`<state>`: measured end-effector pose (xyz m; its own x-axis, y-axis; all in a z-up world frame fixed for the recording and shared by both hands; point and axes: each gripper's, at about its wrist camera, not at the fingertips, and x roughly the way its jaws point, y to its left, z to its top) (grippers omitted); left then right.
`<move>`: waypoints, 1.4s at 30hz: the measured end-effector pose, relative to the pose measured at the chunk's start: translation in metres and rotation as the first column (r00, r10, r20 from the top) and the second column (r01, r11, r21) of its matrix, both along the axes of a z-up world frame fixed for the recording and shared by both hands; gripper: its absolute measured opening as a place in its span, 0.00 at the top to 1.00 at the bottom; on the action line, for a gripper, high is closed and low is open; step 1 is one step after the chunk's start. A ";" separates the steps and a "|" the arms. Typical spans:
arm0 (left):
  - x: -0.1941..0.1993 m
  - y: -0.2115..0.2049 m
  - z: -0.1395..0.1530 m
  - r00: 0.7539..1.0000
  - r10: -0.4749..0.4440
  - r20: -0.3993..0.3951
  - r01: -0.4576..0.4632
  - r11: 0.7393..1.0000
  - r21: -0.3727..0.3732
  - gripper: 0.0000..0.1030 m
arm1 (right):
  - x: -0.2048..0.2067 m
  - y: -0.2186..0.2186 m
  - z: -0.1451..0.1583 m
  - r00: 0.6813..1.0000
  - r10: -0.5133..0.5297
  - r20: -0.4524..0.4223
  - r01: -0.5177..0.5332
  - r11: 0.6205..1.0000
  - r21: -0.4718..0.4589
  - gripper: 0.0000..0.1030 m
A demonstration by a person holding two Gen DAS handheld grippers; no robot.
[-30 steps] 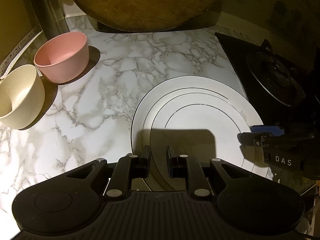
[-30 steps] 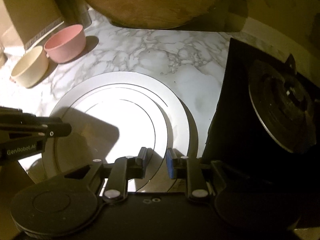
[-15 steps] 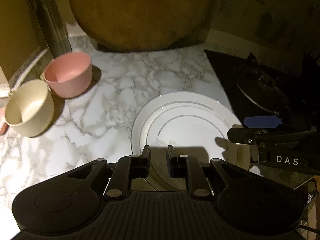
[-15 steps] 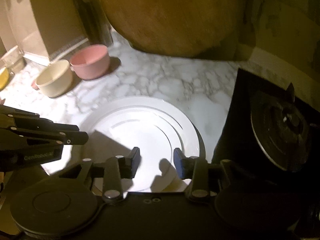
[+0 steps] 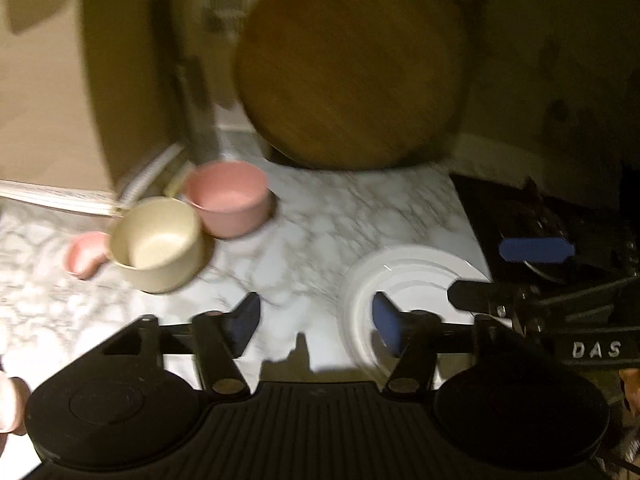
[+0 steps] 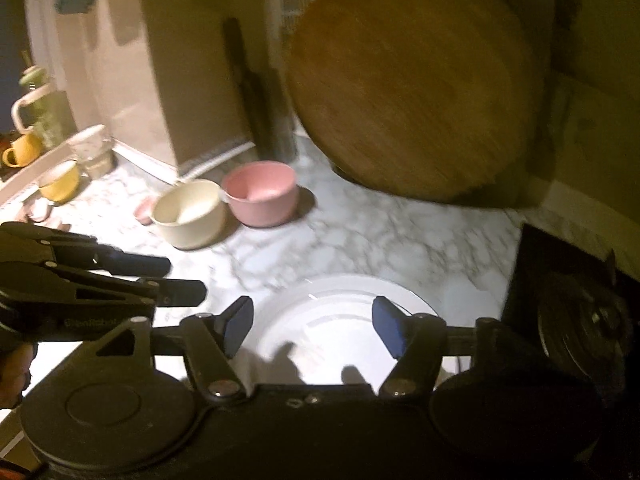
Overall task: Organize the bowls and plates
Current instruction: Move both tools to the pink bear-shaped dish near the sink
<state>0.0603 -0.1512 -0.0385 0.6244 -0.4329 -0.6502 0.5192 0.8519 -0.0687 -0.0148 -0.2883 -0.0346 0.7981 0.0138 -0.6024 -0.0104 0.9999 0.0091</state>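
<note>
A stack of white plates lies flat on the marble counter, beside the black stove. A cream bowl and a pink bowl stand together at the back left. My left gripper hangs above the counter just left of the plates, its jaws opening with nothing between them. My right gripper hovers over the plates, its jaws opening too and holding nothing. Each gripper shows in the other's view, the right one and the left one.
A big round wooden board leans on the back wall. The black stove with its burner fills the right. Yellow cups and a mug stand far left. Something small and pink lies behind the cream bowl.
Both grippers have let go of the plate stack, opened and risen back from it. The plates stay on the counter and more of the back wall shows.
</note>
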 end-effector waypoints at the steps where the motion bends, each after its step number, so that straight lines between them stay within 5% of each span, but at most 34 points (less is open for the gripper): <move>1: -0.001 0.006 0.003 1.000 0.013 0.012 -0.013 1.000 0.000 0.39 | 0.001 0.005 0.002 1.000 0.014 0.009 -0.014 1.000 0.005 0.27; 13: 0.003 0.099 0.015 0.965 0.251 0.075 -0.250 0.968 -0.016 0.25 | 0.032 0.084 0.014 0.976 0.185 0.116 -0.187 0.982 0.004 0.01; 25: 0.019 0.210 0.004 0.872 0.485 0.068 -0.486 0.874 0.003 0.24 | 0.082 0.185 0.001 0.942 0.327 0.078 -0.329 0.944 0.025 0.01; 42: 0.049 0.330 -0.035 0.742 0.671 -0.008 -0.670 0.741 0.050 0.24 | 0.164 0.309 -0.039 0.881 0.466 -0.076 -0.466 0.885 0.022 0.03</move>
